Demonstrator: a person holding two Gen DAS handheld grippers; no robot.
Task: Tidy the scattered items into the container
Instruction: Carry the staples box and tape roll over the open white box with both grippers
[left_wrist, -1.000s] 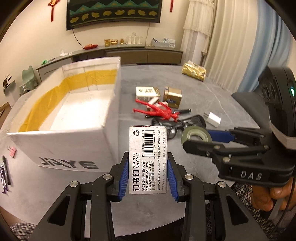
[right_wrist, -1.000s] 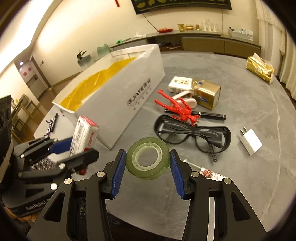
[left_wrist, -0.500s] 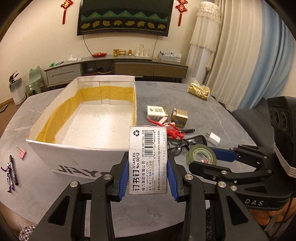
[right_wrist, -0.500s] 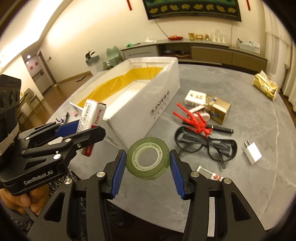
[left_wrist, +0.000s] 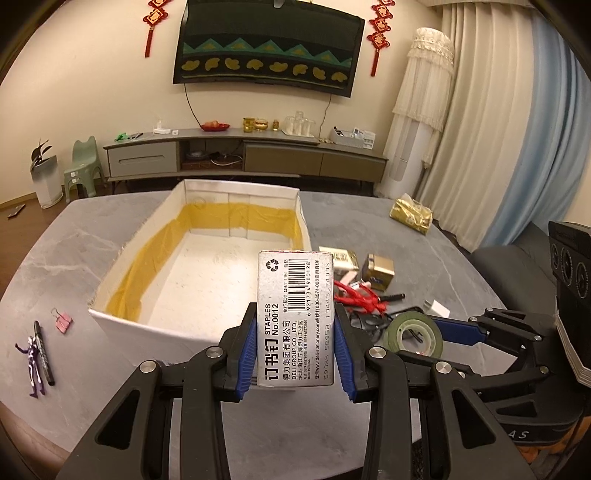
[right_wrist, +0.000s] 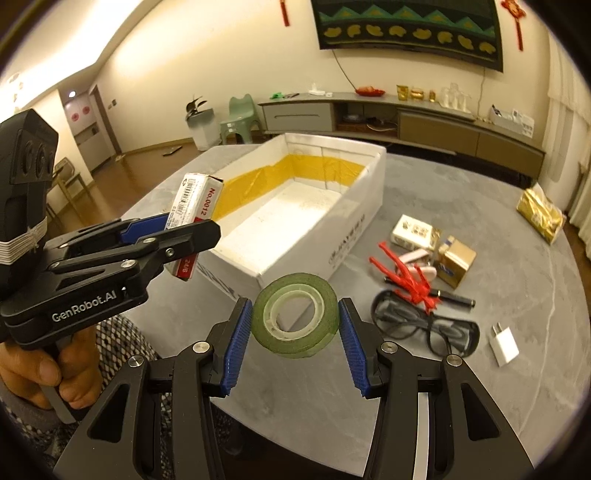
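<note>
My left gripper (left_wrist: 295, 350) is shut on a white staples box (left_wrist: 295, 317), held upright in the air in front of the near wall of the white carton (left_wrist: 155, 332). The carton, lined with yellow tape, holds nothing. My right gripper (right_wrist: 295, 332) is shut on a green tape roll (right_wrist: 295, 319), raised beside the carton's near right corner (right_wrist: 258, 275). In the right wrist view the left gripper (right_wrist: 184, 234) and its staples box (right_wrist: 195, 206) hover at the carton's near left side.
Right of the carton lie a red plastic piece (right_wrist: 406, 273), black glasses (right_wrist: 424, 328), a pen (right_wrist: 443, 293), a white charger (right_wrist: 504, 343), gold boxes (right_wrist: 456, 262) and a gold packet (right_wrist: 539, 208). Left of it lie a pink clip (left_wrist: 62, 317), a marker (left_wrist: 42, 350) and a purple figure (left_wrist: 34, 365).
Both grippers have risen and tilted up with their loads, so the carton's inside now shows fully. The holds on the staples box and tape roll are unchanged.
</note>
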